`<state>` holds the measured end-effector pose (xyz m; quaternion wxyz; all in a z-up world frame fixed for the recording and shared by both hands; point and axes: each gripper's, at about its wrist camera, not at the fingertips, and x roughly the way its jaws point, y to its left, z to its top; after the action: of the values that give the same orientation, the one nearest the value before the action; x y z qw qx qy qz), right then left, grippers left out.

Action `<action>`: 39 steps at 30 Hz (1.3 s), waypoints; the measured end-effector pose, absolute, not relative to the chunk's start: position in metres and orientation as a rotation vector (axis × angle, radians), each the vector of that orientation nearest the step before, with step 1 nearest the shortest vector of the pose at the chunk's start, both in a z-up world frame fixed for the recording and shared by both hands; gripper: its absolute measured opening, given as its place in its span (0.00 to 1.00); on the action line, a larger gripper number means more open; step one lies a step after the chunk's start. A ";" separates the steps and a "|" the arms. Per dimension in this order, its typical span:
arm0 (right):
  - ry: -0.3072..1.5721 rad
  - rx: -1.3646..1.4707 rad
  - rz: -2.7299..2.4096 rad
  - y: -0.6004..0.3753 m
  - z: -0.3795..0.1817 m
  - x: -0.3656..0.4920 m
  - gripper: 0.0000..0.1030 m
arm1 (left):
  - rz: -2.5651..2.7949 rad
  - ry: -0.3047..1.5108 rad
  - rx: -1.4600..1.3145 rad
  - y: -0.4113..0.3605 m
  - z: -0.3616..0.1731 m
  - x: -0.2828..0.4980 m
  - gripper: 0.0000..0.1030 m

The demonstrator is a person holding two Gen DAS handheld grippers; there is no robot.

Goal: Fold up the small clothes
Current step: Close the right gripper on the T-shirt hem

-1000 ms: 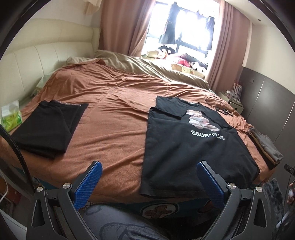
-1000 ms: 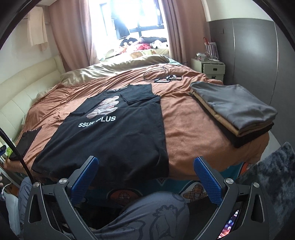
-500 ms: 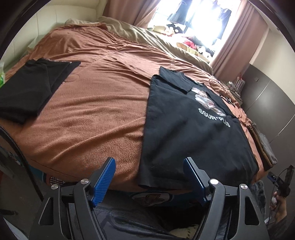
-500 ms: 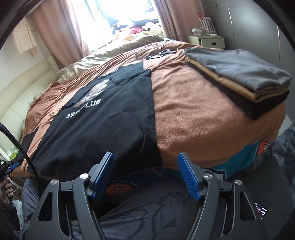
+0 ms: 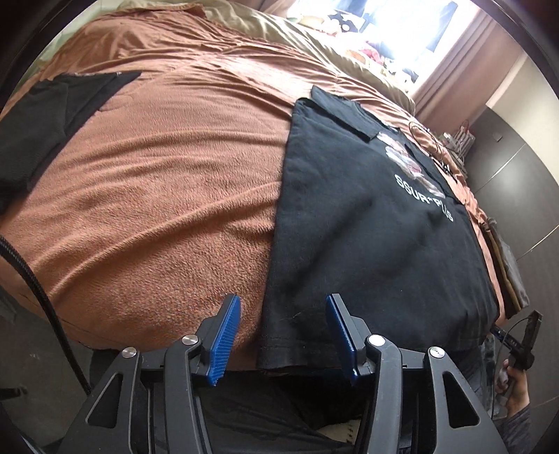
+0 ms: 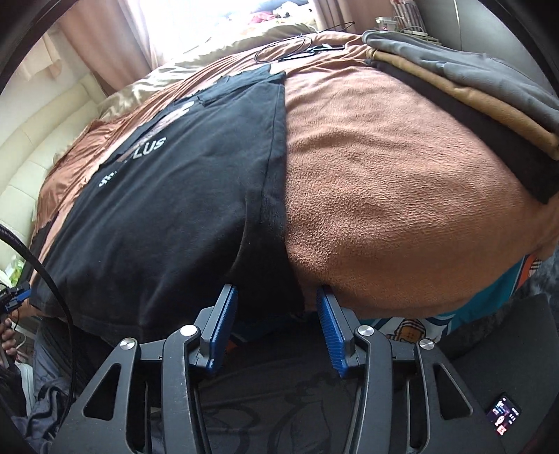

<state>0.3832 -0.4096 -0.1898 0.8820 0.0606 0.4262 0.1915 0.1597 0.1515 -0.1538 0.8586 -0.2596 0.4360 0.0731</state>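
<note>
Stack of folded clothes point(image 6: 464, 80) shows clearly only from right wrist.

The black T-shirt point(image 6: 181, 195) has its white lettering partly folded out of sight. The folded pile point(image 6: 471, 80) runs off the right edge. The window ledge clutter point(image 5: 335, 24) is blown out.

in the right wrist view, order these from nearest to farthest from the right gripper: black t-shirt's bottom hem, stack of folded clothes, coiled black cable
1. black t-shirt: its bottom hem lies between the closing jaws of the right gripper, untouched by the pads.
2. stack of folded clothes: upper right, on the brown blanket.
3. coiled black cable: far end of the bed, near the window.
</note>
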 end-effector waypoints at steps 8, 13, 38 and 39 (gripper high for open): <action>0.876 0.089 0.419 -0.403 -0.195 0.383 0.14 | 0.172 0.930 -0.544 0.150 -0.160 0.160 0.48; 0.859 0.114 0.427 -0.415 -0.187 0.371 0.03 | 0.176 0.927 -0.550 0.149 -0.160 0.158 0.46; 0.854 0.335 0.442 -0.459 -0.155 0.349 0.12 | 0.134 0.887 -0.620 0.149 -0.162 0.141 0.46; 0.860 0.356 0.441 -0.461 -0.158 0.350 0.31 | 0.132 0.887 -0.619 0.149 -0.162 0.142 0.46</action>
<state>0.3497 -0.4606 -0.1576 0.8704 0.1700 0.4111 0.2109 0.1416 0.1486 -0.1619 0.8551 -0.2943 0.4221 0.0629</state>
